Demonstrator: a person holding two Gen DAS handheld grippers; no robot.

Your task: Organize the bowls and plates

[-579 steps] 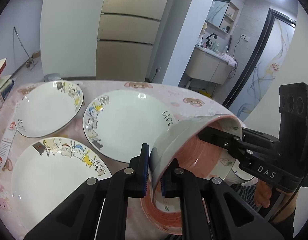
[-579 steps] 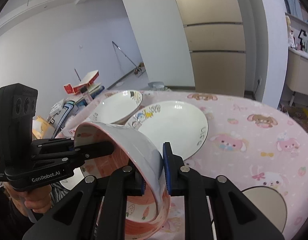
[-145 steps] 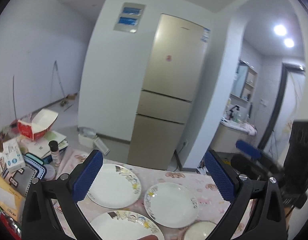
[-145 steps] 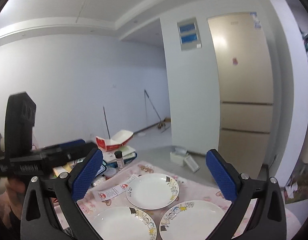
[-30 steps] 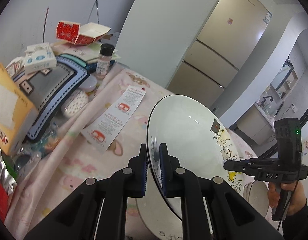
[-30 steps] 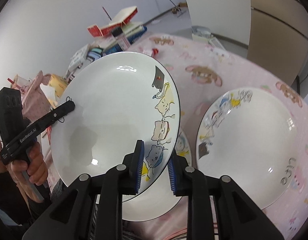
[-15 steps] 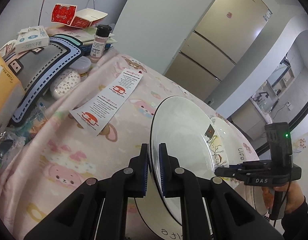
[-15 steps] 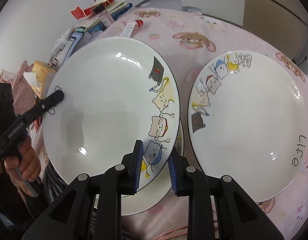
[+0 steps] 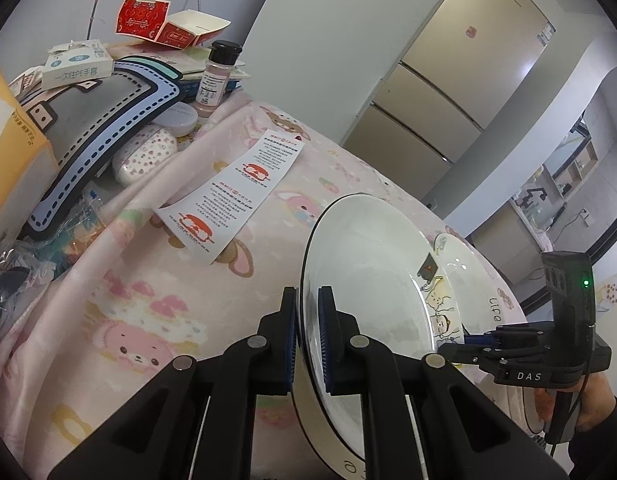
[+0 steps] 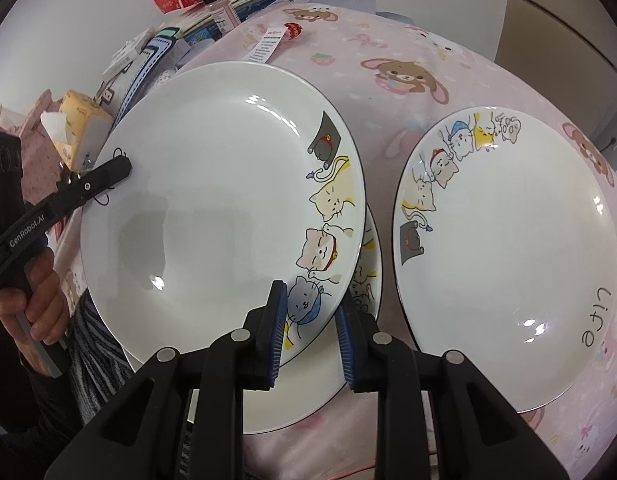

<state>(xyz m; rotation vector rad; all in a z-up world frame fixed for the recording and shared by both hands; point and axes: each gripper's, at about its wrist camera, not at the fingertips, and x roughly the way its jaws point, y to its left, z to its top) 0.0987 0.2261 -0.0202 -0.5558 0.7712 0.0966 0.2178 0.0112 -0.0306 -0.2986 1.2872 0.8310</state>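
Both tools, left [image 9: 307,336] and right [image 10: 311,330], grip plate [image 10: 220,208], apparently tilted, cats rightward

A plate [image 10: 212,208] is held tilted above a second plate [image 10: 308,392] at the worktop's [image 10: 388,40] near edge. A third plate [image 10: 516,256] lies to their right. A leaflet [image 9: 232,192] and clutter [image 9: 88,92] occupy the far left corner.

White cat-patterned plate [image 10: 212,200], pink tablecloth [image 10: 408,40]
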